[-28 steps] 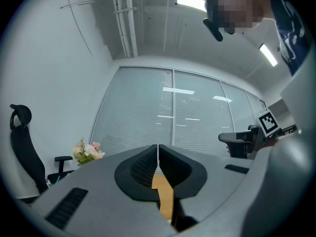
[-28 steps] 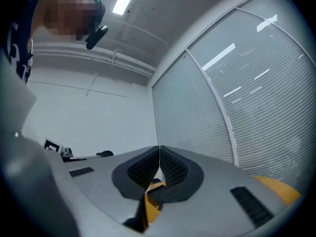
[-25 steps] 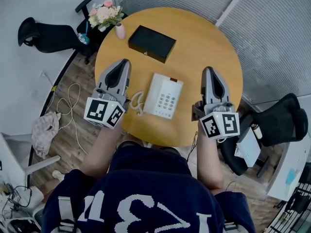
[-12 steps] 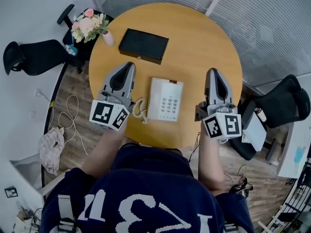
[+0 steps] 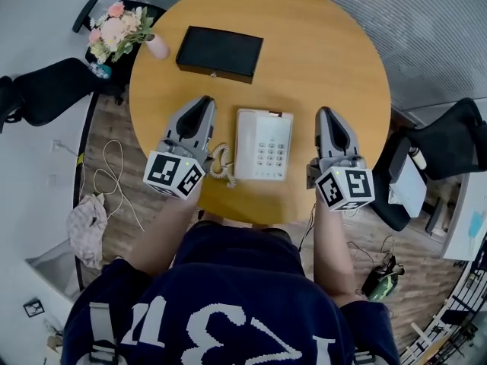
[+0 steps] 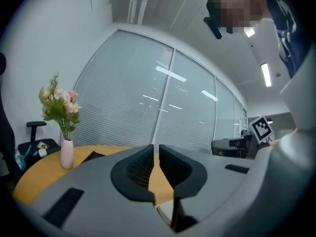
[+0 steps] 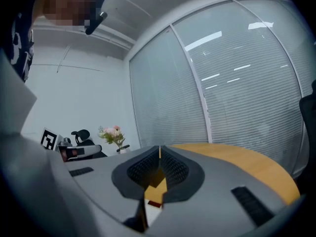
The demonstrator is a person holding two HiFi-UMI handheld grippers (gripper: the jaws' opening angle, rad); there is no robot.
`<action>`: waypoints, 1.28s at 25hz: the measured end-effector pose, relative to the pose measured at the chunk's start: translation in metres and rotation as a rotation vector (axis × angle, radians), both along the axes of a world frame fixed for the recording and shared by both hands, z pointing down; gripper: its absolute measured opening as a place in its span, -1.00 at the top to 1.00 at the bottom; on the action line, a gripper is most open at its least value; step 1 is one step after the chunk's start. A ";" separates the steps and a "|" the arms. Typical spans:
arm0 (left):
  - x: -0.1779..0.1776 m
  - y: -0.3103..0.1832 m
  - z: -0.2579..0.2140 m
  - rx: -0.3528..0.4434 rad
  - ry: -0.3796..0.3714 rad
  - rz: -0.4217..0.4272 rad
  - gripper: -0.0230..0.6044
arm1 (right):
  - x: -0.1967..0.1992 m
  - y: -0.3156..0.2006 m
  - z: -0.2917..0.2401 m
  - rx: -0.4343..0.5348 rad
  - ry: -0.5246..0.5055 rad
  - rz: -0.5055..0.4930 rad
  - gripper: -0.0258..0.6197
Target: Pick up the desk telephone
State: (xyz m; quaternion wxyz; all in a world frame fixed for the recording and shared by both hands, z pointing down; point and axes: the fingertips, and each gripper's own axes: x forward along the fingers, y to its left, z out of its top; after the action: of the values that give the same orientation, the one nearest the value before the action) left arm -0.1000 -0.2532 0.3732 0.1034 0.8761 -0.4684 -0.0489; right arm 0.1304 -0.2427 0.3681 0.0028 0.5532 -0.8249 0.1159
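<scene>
Two closed, empty tools, left gripper (image 5: 201, 106) and right gripper (image 5: 329, 117), now sit lower than a second ago, flanking the white desk telephone (image 5: 263, 144) left and right: grasp still pending.

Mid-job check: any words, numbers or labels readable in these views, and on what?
No text reads cleanly.
Desk telephone: key marks too small to read.
Person's dark shirt: large white characters, upside down and cut off at the frame edge; unreadable.
Left hand-held gripper and right hand-held gripper: each bears black-and-white square marker patterns, no letters.
Black box: no label visible.
</scene>
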 end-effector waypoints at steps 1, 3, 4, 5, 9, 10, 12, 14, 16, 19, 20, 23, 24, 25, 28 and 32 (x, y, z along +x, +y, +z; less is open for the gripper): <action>0.001 0.000 0.008 -0.016 0.012 0.007 0.85 | -0.001 0.000 0.014 -0.033 0.003 -0.005 0.83; 0.004 0.001 0.025 -0.044 0.029 0.024 0.85 | -0.001 -0.001 0.042 -0.093 0.004 -0.011 0.83; 0.005 0.001 0.033 -0.060 0.030 0.033 0.85 | 0.000 -0.001 0.054 -0.119 0.001 -0.012 0.83; 0.007 0.002 0.042 -0.077 0.027 0.043 0.85 | 0.000 -0.002 0.065 -0.141 -0.004 -0.015 0.83; 0.011 0.008 0.072 -0.133 0.004 0.081 0.85 | -0.005 0.002 0.103 -0.226 -0.016 -0.053 0.83; 0.012 0.010 0.078 -0.141 0.001 0.089 0.85 | -0.007 0.004 0.112 -0.250 -0.023 -0.069 0.83; 0.014 0.013 0.091 -0.174 0.008 0.110 0.85 | -0.013 0.008 0.130 -0.297 -0.045 -0.105 0.82; 0.018 0.015 0.108 -0.229 0.025 0.140 0.68 | -0.017 0.013 0.148 -0.348 -0.066 -0.138 0.60; 0.022 0.018 0.126 -0.289 0.033 0.171 0.51 | -0.019 0.020 0.165 -0.398 -0.074 -0.160 0.51; 0.025 0.024 0.155 -0.384 0.032 0.215 0.40 | -0.016 0.030 0.190 -0.473 -0.099 -0.184 0.41; 0.026 0.026 0.165 -0.424 0.035 0.237 0.37 | -0.016 0.033 0.197 -0.500 -0.112 -0.195 0.37; 0.032 0.037 0.187 -0.544 0.062 0.317 0.26 | -0.017 0.042 0.211 -0.553 -0.135 -0.228 0.29; 0.034 0.040 0.191 -0.575 0.078 0.337 0.22 | -0.018 0.043 0.213 -0.559 -0.136 -0.236 0.29; 0.035 0.041 0.194 -0.601 0.099 0.351 0.20 | -0.019 0.044 0.215 -0.562 -0.136 -0.244 0.29; 0.036 0.041 0.199 -0.647 0.130 0.375 0.18 | -0.024 0.044 0.218 -0.558 -0.130 -0.268 0.28; 0.039 0.042 0.203 -0.698 0.134 0.432 0.19 | -0.029 0.042 0.220 -0.562 -0.156 -0.284 0.27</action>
State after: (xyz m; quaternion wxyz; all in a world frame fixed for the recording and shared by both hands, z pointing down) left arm -0.0614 -0.2114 0.5759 0.4323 0.8614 -0.2546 0.0786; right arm 0.1014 -0.2003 0.5881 0.1083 0.3995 -0.8273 0.3798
